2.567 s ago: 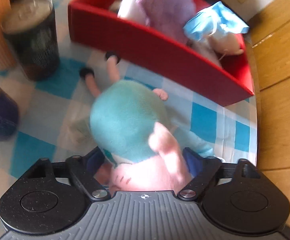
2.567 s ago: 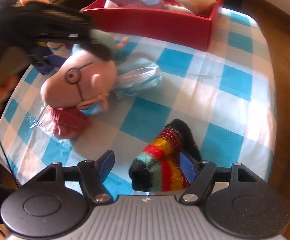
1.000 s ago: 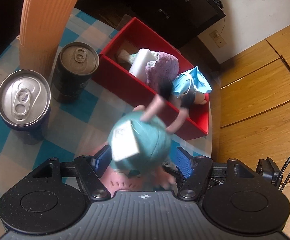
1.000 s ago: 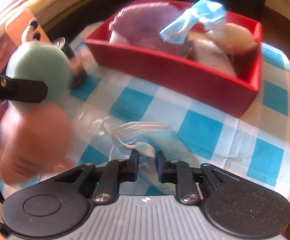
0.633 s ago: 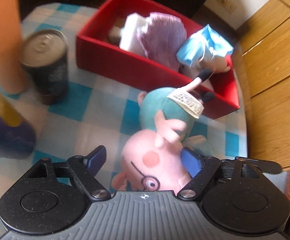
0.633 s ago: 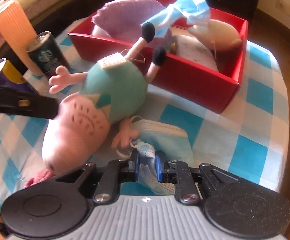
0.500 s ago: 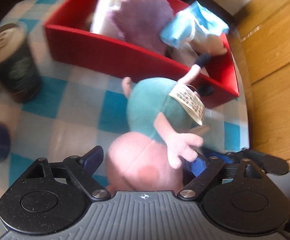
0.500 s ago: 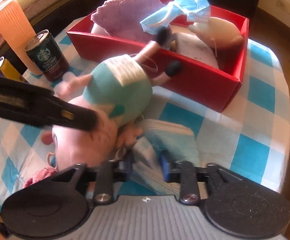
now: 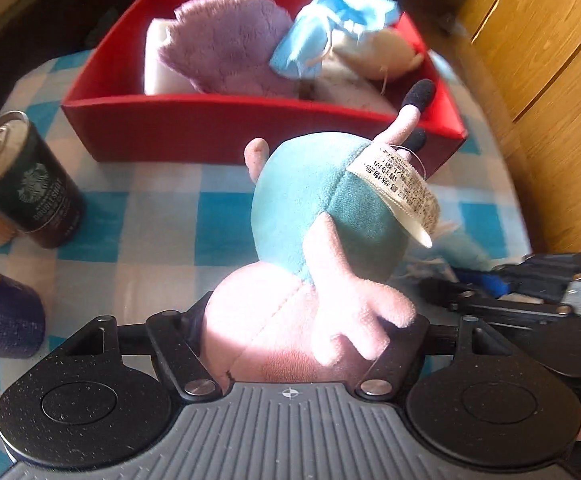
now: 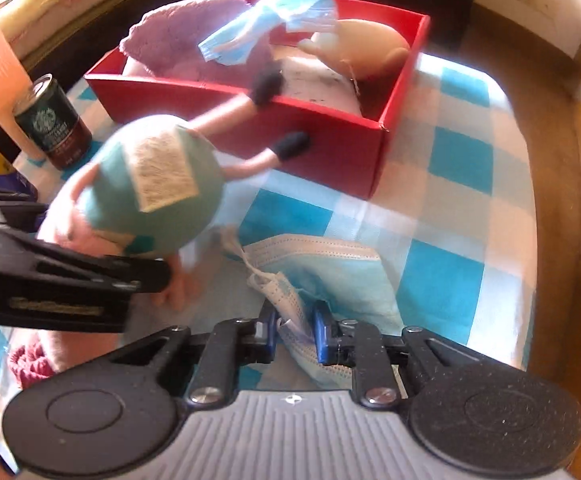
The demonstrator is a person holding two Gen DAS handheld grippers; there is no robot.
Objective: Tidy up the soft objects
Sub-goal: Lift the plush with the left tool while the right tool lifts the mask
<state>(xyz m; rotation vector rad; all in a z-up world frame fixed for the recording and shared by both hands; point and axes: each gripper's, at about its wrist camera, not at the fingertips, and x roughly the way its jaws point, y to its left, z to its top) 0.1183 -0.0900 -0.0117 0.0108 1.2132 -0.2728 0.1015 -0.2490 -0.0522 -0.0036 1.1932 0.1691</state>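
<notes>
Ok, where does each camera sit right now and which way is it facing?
Left wrist: on the left gripper, looking steeply down at the pig plush in its jaws, red box beyond; right gripper at right edge.
Right wrist: on the right gripper, looking down at the face mask it pinches; left gripper at left.
Shared: plush, box, coffee can, checked cloth.

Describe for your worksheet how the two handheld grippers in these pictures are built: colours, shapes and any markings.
Both share one design. The left gripper has a grey ribbed body with a small crosshair mark, two round black speckled housings and black linkage arms with silver screws. The right gripper matches it, with blue finger pads.
</notes>
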